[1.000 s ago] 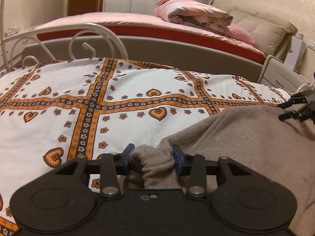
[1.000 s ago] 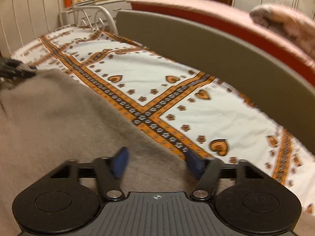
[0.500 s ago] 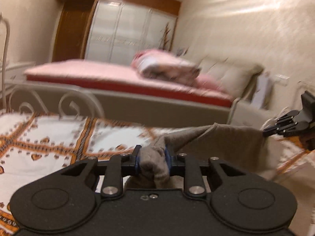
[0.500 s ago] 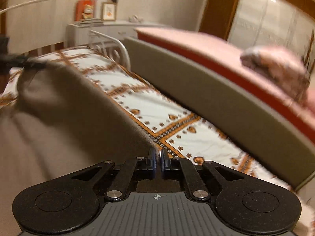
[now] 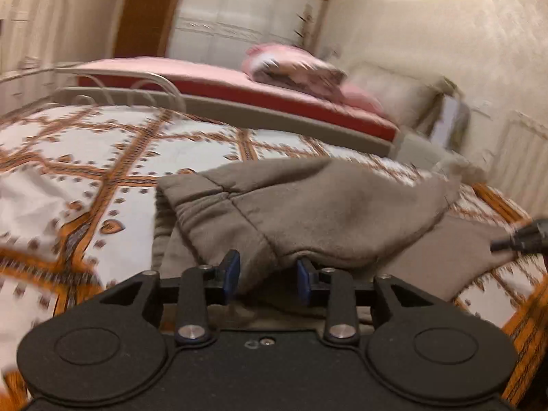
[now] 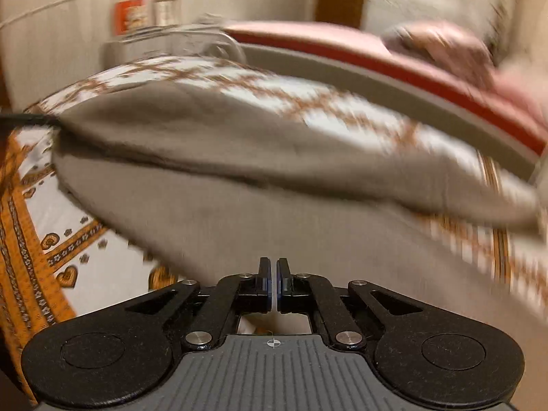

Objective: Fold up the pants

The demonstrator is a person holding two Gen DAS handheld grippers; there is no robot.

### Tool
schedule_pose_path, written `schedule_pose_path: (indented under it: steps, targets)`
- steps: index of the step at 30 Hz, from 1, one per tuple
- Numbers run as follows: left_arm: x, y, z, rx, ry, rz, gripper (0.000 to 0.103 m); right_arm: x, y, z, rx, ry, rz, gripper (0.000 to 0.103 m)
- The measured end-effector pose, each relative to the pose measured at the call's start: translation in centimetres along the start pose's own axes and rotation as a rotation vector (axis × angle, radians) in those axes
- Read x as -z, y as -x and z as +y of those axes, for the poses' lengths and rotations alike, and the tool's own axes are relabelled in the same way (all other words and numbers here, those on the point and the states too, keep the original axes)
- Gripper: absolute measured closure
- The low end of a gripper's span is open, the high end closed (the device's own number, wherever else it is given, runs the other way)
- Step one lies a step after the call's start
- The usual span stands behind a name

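Right tool (image 6: 273, 279) shut, held fabric unclear

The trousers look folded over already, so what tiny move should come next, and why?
Probably let the left gripper finish opening, then draw it straight back. The pants lie doubled over on the bedspread, but one edge sits between its opening jaws, so pulling away early might drag the fold.

Open patterned bedspread (image 5: 102, 157) lies free left of the pants (image 5: 308, 205) — far side blocked by the grey footboard (image 5: 274, 116)
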State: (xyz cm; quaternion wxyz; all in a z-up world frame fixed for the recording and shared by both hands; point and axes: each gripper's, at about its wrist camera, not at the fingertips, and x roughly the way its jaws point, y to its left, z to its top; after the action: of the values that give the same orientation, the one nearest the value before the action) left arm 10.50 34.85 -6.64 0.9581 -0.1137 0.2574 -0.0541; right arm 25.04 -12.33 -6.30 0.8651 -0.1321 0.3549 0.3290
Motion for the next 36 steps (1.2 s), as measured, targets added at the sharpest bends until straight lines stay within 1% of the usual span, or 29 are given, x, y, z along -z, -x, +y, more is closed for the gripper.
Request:
schedule_pose_path:
  steps: [1, 3, 4, 5, 6, 7, 9, 11, 13, 15, 17, 21, 26, 28, 30, 32, 33, 35, 36]
  targets:
    - [-0.3, 0.1, 0.0, -0.014, 0.04, -0.002, 0.077, -0.2, 0.2, 0.2, 0.012, -0.008, -0.007, 0.101]
    - [-1.3, 0.4, 0.1, -0.054, 0.11, -0.006, 0.074, -0.8, 1.1, -0.1, 0.019, -0.048, -0.059, 0.099]
    - [-1.9, 0.5, -0.1, -0.095, 0.139, -0.006, 0.071, -1.2, 1.3, -0.4, 0.028, -0.083, -0.077, 0.086]
    - [-2.4, 0.7, -0.1, -0.137, 0.169, -0.001, 0.067, -1.6, 1.5, -0.6, 0.048, -0.115, -0.098, 0.056]
    - [-2.7, 1.3, -0.1, -0.14, 0.199, -0.006, 0.067, -1.7, 1.5, -1.1, 0.058, -0.139, -0.127, 0.043]
    - [-3.0, 1.7, -0.2, -0.131, 0.237, -0.015, 0.067, -1.9, 1.6, -1.2, 0.062, -0.161, -0.162, 0.034]
    - [-3.2, 1.9, -0.7, -0.118, 0.308, -0.018, 0.067, -2.7, 1.6, -1.6, 0.063, -0.194, -0.169, 0.035]
    - [-2.7, 1.9, -1.2, -0.135, 0.365, -0.003, 0.068, -3.4, 1.1, -1.5, 0.065, -0.205, -0.183, 0.036]
    - [-2.6, 1.7, -1.6, -0.188, 0.39, -0.006, 0.07, -3.8, 0.8, -1.9, 0.08, -0.207, -0.185, 0.037]
    - [-2.3, 1.2, -1.7, -0.204, 0.438, -0.001, 0.07, -3.8, 0.3, -2.6, 0.06, -0.244, -0.184, 0.037]
    - [-2.1, 0.9, -1.9, -0.211, 0.438, 0.007, 0.07, -4.2, -0.7, -3.2, 0.037, -0.304, -0.176, 0.037]
    - [-1.7, -0.3, -1.2, -0.152, 0.522, 0.018, 0.07, -4.6, -2.9, -5.6, -0.04, -0.48, -0.164, 0.037]
    - [-1.1, -1.8, 0.8, -0.088, 0.659, 0.011, 0.07, -3.6, -7.5, -10.2, -0.178, -0.822, -0.144, 0.037]
    - [-0.9, -2.3, 1.8, -0.067, 0.707, 0.001, 0.07, -3.0, -9.1, -11.8, -0.221, -0.925, -0.144, 0.037]
    - [-0.6, -2.7, 2.6, -0.051, 0.76, -0.016, 0.07, -2.7, -9.8, -12.9, -0.253, -0.993, -0.183, 0.037]
    - [-0.6, -2.8, 3.1, -0.047, 0.779, -0.033, 0.07, -2.6, -10.4, -13.9, -0.29, -1.052, -0.206, 0.037]
    - [-0.7, -2.9, 3.3, -0.041, 0.785, -0.036, 0.07, -2.7, -10.6, -14.4, -0.303, -1.065, -0.213, 0.038]
    - [-0.7, -2.9, 3.4, -0.037, 0.795, -0.031, 0.07, -2.9, -10.6, -14.9, -0.305, -1.058, -0.205, 0.044]
    - [-0.6, -2.6, 3.2, -0.032, 0.802, -0.03, 0.07, -2.9, -10.4, -15.1, -0.308, -1.051, -0.204, 0.044]
